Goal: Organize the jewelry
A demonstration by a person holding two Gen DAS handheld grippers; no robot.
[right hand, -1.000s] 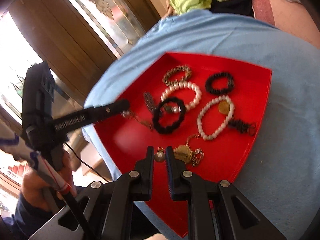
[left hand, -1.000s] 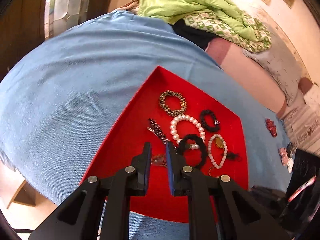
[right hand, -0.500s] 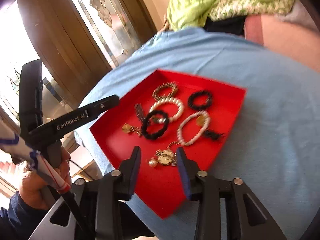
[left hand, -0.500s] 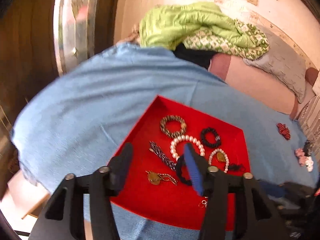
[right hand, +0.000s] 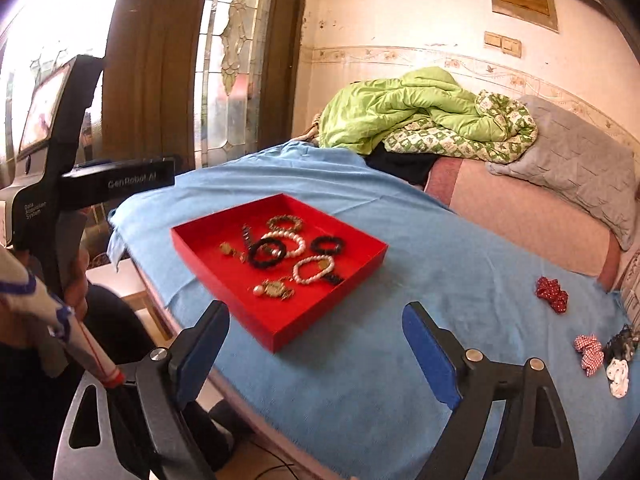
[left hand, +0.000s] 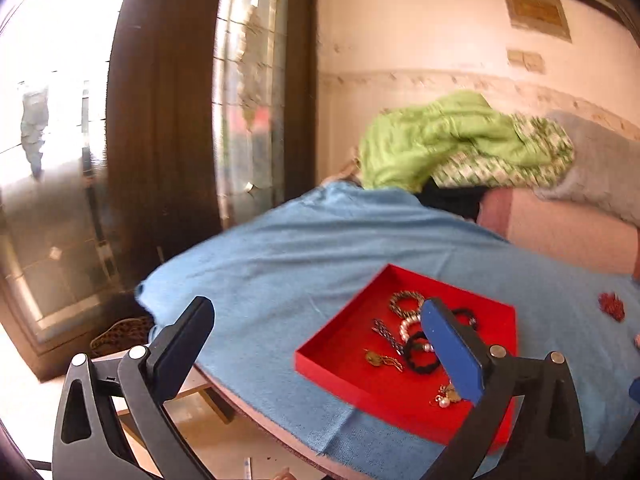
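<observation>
Red tray (right hand: 224, 264) sits on the blue cloth (right hand: 400, 240) covering the bed, one corner pointing toward the right wrist camera, its diagonal running away toward the green quilt (right hand: 400, 112). Inside the tray lie pearl bracelets (right hand: 314, 270), a black band (right hand: 267, 253), a gold-brown bracelet (right hand: 285, 222) and a pendant cluster (right hand: 274, 289), all loosely grouped near the tray's middle, some overlapping. Scrunchies (right hand: 552, 294) lie on the cloth well right of the tray.

Left claw (left hand: 316, 344): jaws wide apart, empty, held above the tray's near-left edge. Right claw (right hand: 316, 344): jaws wide apart, empty, held short of the tray's near corner.

Judgement: nothing is gripped; this is either a pause between picks or the close of the job, since most pieces are already in the tray. If work remains, the next move calls for carrying one claw well right of the tray, to the scrunchies, and closing on soft fabric that will compress readily.
</observation>
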